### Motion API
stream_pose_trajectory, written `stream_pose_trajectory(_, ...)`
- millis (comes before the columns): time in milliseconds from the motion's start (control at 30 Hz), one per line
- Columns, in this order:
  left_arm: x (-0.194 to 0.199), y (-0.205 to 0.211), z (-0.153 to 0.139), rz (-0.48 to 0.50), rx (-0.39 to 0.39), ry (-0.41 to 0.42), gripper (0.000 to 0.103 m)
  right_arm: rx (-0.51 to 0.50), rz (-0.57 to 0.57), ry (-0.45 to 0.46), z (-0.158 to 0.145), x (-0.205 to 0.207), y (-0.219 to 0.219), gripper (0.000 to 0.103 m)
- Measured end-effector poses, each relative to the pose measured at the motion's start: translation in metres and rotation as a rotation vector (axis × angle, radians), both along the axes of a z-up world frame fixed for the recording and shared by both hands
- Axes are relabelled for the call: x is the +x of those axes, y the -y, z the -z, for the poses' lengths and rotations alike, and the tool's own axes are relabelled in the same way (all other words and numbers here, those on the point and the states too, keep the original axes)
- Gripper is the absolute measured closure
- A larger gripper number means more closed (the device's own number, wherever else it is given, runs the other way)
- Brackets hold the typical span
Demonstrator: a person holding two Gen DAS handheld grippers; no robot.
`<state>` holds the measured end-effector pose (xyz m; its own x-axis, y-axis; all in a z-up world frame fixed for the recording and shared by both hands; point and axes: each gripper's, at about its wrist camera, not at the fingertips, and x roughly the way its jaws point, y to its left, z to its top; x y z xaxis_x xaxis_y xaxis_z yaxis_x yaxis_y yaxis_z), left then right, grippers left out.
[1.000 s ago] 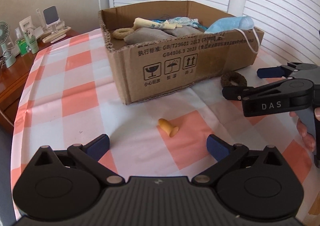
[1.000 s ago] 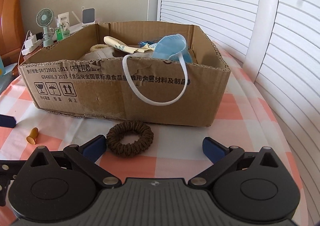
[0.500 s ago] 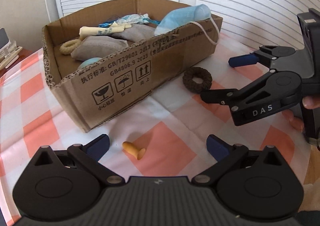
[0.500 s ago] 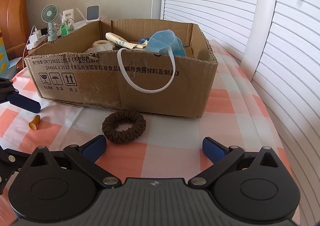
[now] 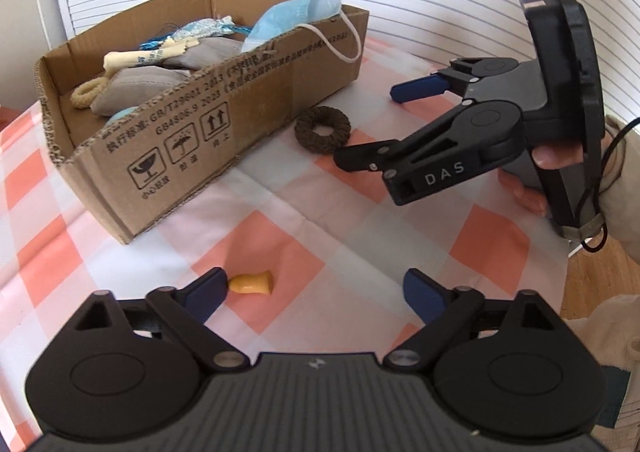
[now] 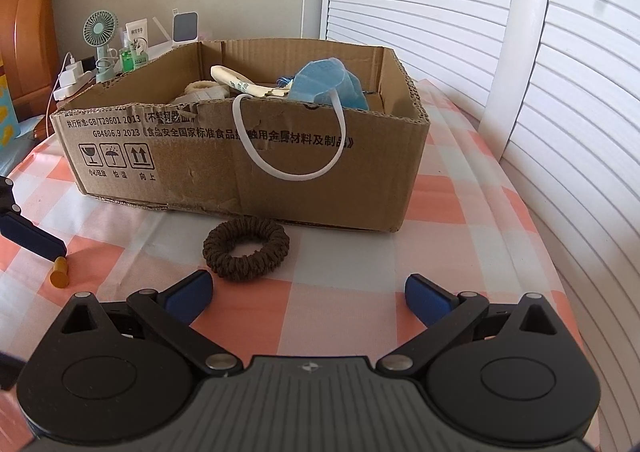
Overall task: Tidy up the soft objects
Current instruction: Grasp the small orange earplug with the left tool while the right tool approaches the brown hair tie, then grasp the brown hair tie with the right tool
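Note:
A small orange earplug (image 5: 251, 283) lies on the checked tablecloth, right beside the left finger of my open, empty left gripper (image 5: 316, 294); it also shows in the right wrist view (image 6: 59, 277). A brown scrunchie (image 6: 246, 249) lies in front of the cardboard box (image 6: 280, 156), just ahead of my open, empty right gripper (image 6: 308, 294). In the left wrist view the scrunchie (image 5: 322, 128) sits beside the box (image 5: 240, 120), with the right gripper (image 5: 384, 120) just right of it. The box holds a blue face mask (image 6: 330, 82), grey pouches (image 5: 140, 92) and other soft items.
The mask's white ear loop (image 6: 296, 140) hangs over the box front. A small fan (image 6: 100, 40), bottles and a charger stand on a side table behind the box. White shutters (image 6: 480, 32) line the right. The table edge (image 5: 568, 248) is close at the right.
My left gripper has swung right and closer, so the earplug now sits by its left finger. My right gripper has drawn back slightly from the box and scrunchie.

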<state>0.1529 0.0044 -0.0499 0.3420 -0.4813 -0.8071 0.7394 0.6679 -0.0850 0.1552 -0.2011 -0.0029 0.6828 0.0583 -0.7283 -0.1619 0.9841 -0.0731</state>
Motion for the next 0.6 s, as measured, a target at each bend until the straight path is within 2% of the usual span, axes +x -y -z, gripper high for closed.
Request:
stream_pose_trajectory(67,0.001,-0.004,-0.002,-0.036,-0.005,0.006,0.024,0.0,0.0,0.0,0.0,0.0,0.0,0.0)
stream_pose_trajectory(133,0.004,-0.009,-0.002,-0.069,-0.018,0.009,0.038,0.0,0.0,0.001,0.0,0.0,0.0,0.0)
stream_pose_trajectory(267,0.004,-0.016,0.0,-0.11,-0.016,0.045,0.048,0.0,0.0,0.002,0.0,0.0,0.0,0.0)
stream_pose_trajectory(367,0.005,-0.017,0.0,-0.123,-0.008,0.074,0.063,0.0,-0.001,0.001,0.0,0.0,0.0,0.0)
stream_pose_trajectory(433,0.005,-0.019,-0.001,-0.129,-0.011,0.083,0.077,-0.001,-0.002,0.0,0.0,-0.001,0.001,0.0)
stream_pose_trajectory(500,0.005,-0.02,-0.001,-0.134,-0.018,0.08,0.082,-0.004,-0.003,-0.003,-0.001,-0.002,0.0,0.0)
stream_pose_trajectory(600,0.005,-0.02,0.0,-0.145,-0.022,0.085,0.083,-0.008,-0.023,-0.006,-0.003,-0.002,-0.004,0.0)
